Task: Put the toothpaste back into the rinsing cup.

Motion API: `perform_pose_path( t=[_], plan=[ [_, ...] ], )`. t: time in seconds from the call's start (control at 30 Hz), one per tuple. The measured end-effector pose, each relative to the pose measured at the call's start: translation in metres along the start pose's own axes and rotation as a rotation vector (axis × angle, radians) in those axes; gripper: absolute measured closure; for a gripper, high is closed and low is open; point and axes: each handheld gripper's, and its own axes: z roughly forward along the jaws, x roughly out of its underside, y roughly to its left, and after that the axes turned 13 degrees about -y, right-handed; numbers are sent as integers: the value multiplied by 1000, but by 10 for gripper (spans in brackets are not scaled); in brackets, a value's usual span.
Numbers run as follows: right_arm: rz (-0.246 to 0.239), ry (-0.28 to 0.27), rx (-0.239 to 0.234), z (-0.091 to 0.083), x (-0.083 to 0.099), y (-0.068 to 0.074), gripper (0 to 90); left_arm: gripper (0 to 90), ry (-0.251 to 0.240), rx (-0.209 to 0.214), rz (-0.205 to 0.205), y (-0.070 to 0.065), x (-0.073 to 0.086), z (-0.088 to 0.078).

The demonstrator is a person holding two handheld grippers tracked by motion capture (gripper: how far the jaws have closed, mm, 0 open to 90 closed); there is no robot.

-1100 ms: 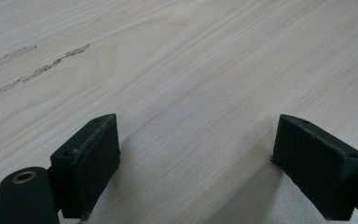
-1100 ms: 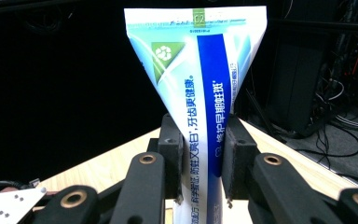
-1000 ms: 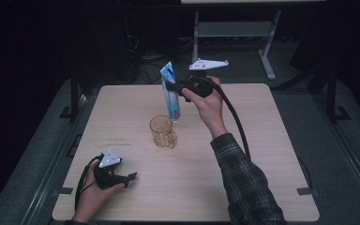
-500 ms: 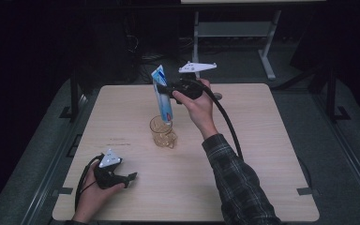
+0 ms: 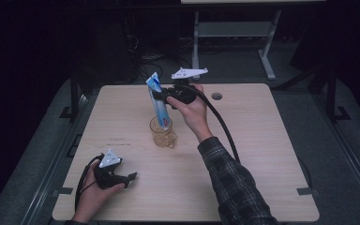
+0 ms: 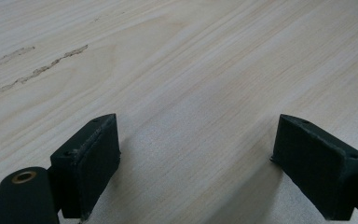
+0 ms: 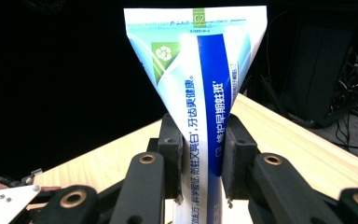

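A blue, white and green toothpaste tube (image 5: 158,101) stands nearly upright, crimped end up, with its cap end dipping into a clear glass cup (image 5: 162,131) at the table's middle. My right gripper (image 5: 163,96) is shut on the tube's middle. In the right gripper view both pads press the tube (image 7: 200,116) from either side, and my right gripper (image 7: 200,158) points toward the table's far edge. My left gripper (image 5: 130,177) rests on the wooden table (image 5: 262,140) at the near left, held by a hand. Its jaws stand wide apart over bare wood in the left gripper view, my left gripper (image 6: 196,158) holding nothing.
A small dark round hole (image 5: 216,96) sits in the tabletop near the far edge. A metal stand (image 5: 234,33) and cables lie on the dark floor beyond the table. The right gripper's cable (image 5: 225,129) trails along the plaid sleeve.
The right hand has carried the tube leftward and down, so its lower end now sits inside the cup. The left gripper has stayed where it was.
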Motion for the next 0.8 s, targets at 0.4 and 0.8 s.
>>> perform_pose_path(
  t=[0.4,0.8],
  plan=[
    [10,43,-4,8,16,-1,722,134,3,1,3,0,0,0],
    [21,82,5,12,34,-4,722,134,3,2,2,0,0,0]
  ],
)
